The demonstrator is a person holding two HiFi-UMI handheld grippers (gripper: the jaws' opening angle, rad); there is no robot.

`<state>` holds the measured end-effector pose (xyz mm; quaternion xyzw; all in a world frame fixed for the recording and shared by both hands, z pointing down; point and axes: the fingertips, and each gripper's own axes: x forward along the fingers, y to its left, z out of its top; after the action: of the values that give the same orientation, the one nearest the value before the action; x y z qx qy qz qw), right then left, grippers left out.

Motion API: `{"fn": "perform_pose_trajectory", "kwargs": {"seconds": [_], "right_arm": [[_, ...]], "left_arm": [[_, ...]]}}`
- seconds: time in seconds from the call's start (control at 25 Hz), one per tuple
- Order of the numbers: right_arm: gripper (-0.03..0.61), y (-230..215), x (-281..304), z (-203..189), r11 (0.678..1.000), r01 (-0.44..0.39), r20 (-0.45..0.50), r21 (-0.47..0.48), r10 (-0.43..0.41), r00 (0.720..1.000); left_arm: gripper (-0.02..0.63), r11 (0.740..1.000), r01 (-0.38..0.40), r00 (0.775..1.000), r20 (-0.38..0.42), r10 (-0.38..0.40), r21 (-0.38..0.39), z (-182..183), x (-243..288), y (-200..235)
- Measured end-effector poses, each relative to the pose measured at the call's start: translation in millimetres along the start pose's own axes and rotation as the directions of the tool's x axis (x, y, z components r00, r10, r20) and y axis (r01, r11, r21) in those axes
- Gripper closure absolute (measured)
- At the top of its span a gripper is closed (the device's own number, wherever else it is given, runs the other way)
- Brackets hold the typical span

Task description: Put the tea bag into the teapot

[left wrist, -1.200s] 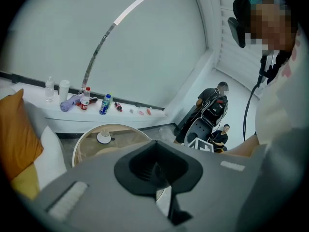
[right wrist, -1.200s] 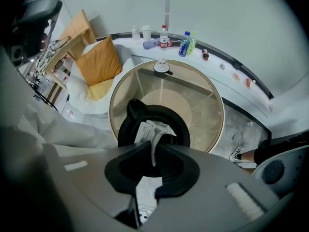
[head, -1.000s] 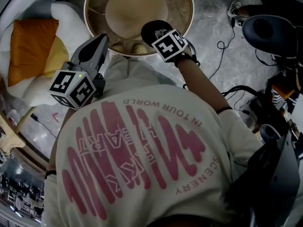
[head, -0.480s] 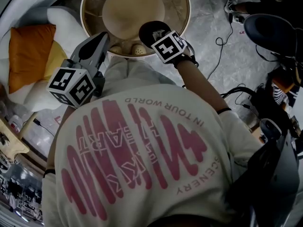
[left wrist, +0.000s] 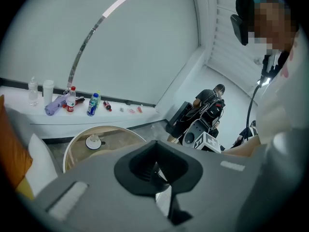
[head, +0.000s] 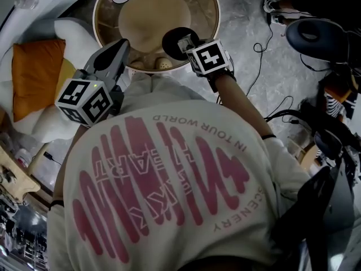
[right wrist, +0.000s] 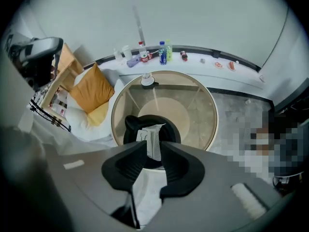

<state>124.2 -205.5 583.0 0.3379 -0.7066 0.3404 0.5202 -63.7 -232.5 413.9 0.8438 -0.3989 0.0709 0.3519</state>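
A black teapot (right wrist: 133, 128) stands at the near edge of the round glass table (right wrist: 212, 124); in the head view the teapot (head: 176, 38) is just left of my right gripper's marker cube. My right gripper (right wrist: 153, 148) is shut on a pale tea bag (right wrist: 153, 138), which it holds above the teapot's opening. In the head view the right gripper (head: 190, 45) reaches over the pot from the right. My left gripper (head: 120, 47) hangs at the table's near-left rim, away from the pot. Its jaws meet in the left gripper view, so the left gripper (left wrist: 155, 167) is shut, with nothing in it.
A white lidded cup (right wrist: 147, 80) sits at the table's far side. Bottles (right wrist: 163, 52) line a white ledge behind it. An orange cushion (head: 34, 75) and white pillows lie left of the table. Cables (head: 265, 44) and a black chair (head: 313, 35) are on the floor to the right.
The right gripper's cube has shifted slightly right and turned beside the teapot, still holding the tea bag. The head view has drifted; the left gripper has hardly moved.
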Motion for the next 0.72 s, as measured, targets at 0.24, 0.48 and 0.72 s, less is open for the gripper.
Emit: {"fn": "perform_pose_trajectory", "kwargs": {"seconds": [0.24,0.48,0.72], "right_arm": [[0.491,1.3,-28.8,2.6,0.994,0.000,0.088,0.108,-0.010,0.996],[0.518,5.4,-55.5,5.1,0.967,-0.066,0.205,0.245,0.015,0.979],[0.572,10.7,-80.1,7.1,0.939,-0.146,0.335,0.312,0.035,0.942]], "left_arm": [[0.598,0.998,0.051,0.999,0.000,-0.051,0.032,3.4,2.8,-15.2],[0.598,0.995,0.075,0.997,0.011,-0.076,0.062,6.5,0.5,-24.5],[0.598,0.990,0.107,0.994,0.009,-0.108,0.092,10.0,1.9,-38.4]]}}
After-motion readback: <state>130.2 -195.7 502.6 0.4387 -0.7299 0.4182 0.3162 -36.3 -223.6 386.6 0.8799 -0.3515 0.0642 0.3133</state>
